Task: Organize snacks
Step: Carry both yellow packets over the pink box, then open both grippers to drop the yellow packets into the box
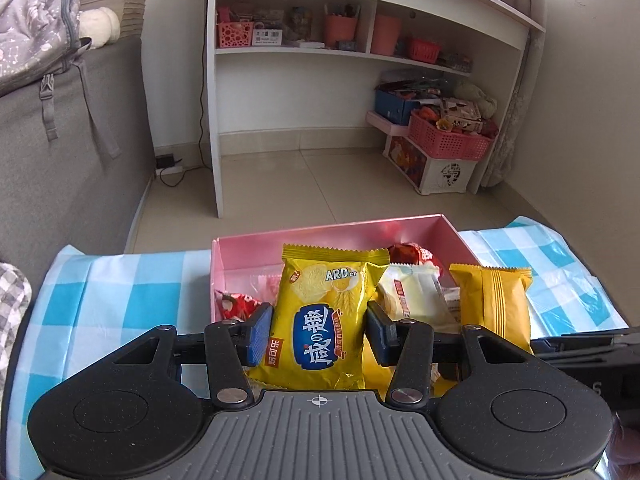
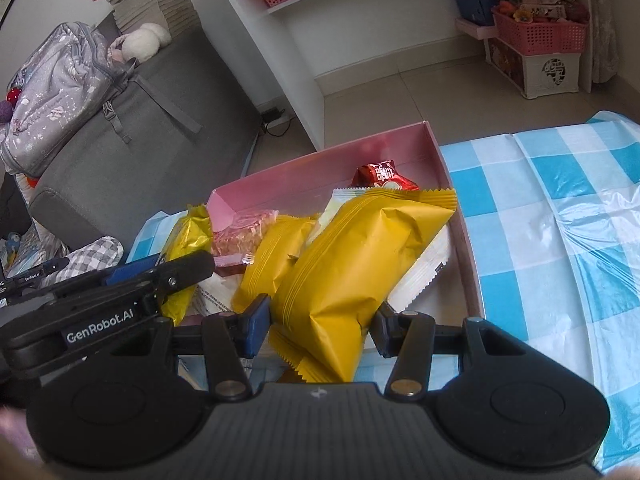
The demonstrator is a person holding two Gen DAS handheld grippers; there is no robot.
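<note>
My left gripper point(image 1: 318, 330) is shut on a yellow cracker packet point(image 1: 326, 312) with a blue label, held upright over the near side of the pink box point(image 1: 320, 236). My right gripper point(image 2: 320, 322) is shut on a plain orange-yellow packet point(image 2: 352, 264), held over the near edge of the same pink box point(image 2: 456, 216). That packet also shows in the left wrist view point(image 1: 494, 304). Inside the box lie a red packet point(image 2: 382, 176), a white packet point(image 1: 412, 300), a second orange-yellow packet point(image 2: 276, 264) and a pinkish clear packet point(image 2: 242, 236). The left gripper point(image 2: 132, 280) with its packet point(image 2: 188, 248) shows at the left of the right wrist view.
The box stands on a table with a blue-and-white checked cloth point(image 2: 560, 220). A white shelf unit point(image 1: 360, 56), pink baskets point(image 1: 452, 140) and a tiled floor lie beyond. A grey sofa point(image 1: 60, 152) with a backpack point(image 2: 60, 88) is at the left.
</note>
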